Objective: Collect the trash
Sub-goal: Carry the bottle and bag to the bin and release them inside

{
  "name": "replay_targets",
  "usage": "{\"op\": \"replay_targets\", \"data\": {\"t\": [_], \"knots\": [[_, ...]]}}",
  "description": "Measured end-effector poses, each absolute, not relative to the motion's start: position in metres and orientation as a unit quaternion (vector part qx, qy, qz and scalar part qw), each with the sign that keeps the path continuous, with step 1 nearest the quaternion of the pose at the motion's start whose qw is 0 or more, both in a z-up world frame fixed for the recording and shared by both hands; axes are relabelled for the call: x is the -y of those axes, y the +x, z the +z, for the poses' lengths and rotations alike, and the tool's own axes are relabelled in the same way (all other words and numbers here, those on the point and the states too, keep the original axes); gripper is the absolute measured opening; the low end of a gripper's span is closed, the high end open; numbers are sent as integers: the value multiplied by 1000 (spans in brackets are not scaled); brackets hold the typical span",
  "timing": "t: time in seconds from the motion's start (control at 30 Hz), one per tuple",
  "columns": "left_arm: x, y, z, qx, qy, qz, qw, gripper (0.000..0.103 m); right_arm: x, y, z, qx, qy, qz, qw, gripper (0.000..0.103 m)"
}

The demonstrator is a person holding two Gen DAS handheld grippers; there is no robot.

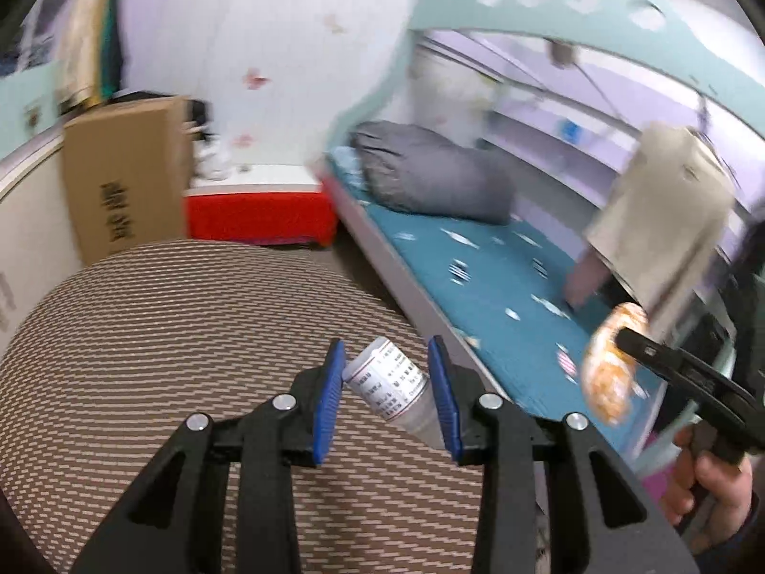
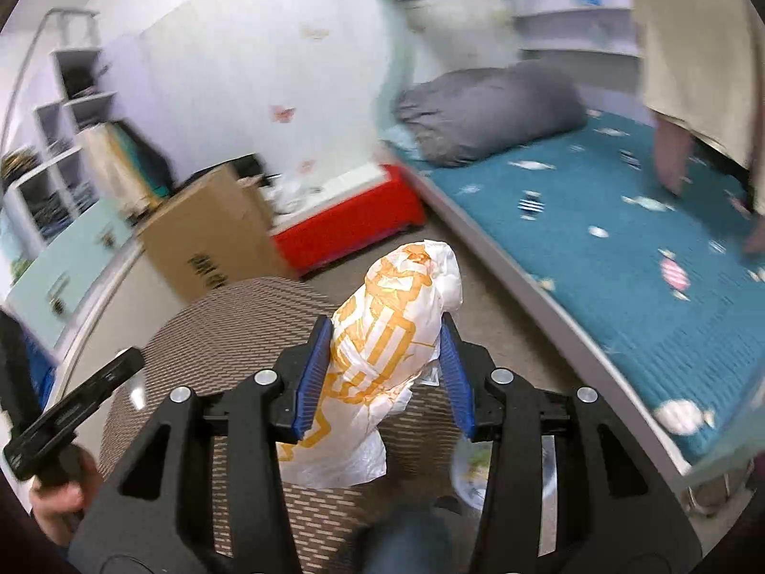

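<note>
My left gripper (image 1: 386, 358) is shut on a small white bottle (image 1: 389, 385) with a printed label, held tilted above a round striped woven seat (image 1: 167, 335). My right gripper (image 2: 386, 332) is shut on a crumpled white and orange plastic bag (image 2: 382, 335), held above the same striped seat (image 2: 229, 335). In the left wrist view the bag (image 1: 609, 363) and the right gripper show at the right, over the bed's edge. The left gripper's tool shows at the lower left of the right wrist view.
A bed with a teal patterned sheet (image 1: 478, 277) and a grey pillow (image 1: 430, 174) lies to the right. A cardboard box (image 1: 124, 177) and a red storage box (image 1: 258, 215) stand by the wall. White shelves (image 2: 62, 143) stand at left. A person in beige (image 2: 693, 48) stands by the bed.
</note>
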State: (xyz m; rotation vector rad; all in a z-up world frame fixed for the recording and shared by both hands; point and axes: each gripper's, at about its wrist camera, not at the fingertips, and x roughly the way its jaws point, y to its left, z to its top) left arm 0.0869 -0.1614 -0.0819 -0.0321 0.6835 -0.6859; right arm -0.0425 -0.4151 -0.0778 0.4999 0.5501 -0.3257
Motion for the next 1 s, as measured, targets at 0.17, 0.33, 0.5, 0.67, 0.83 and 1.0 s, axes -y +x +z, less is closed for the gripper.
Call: {"op": "replay_targets", "data": {"t": [0.17,0.33,0.5,0.67,0.83,1.0], "knots": [[245,53,-93,-337,31,-388,857,35,461,-74,-103,-277,261,-209,901,44],[319,37,-119,-355,88,-420,830,35,493,-87,-143,-312,267,-247,878,44],[374,34,-170,-397,136,-414,808,35,505,-81,-190,-356,270,-251,859,44],[413,37,-224,-451,177,-405,776,35,515,-57,-257,-411,291,-235,831,44],[433,47,-265,-483,223,-386,753,35,519,-40,-308,-448,320,-217,806,45],[446,60,-292,-506,250,-369,738,35,525,-26,-342,-472,344,-209,784,45]]}}
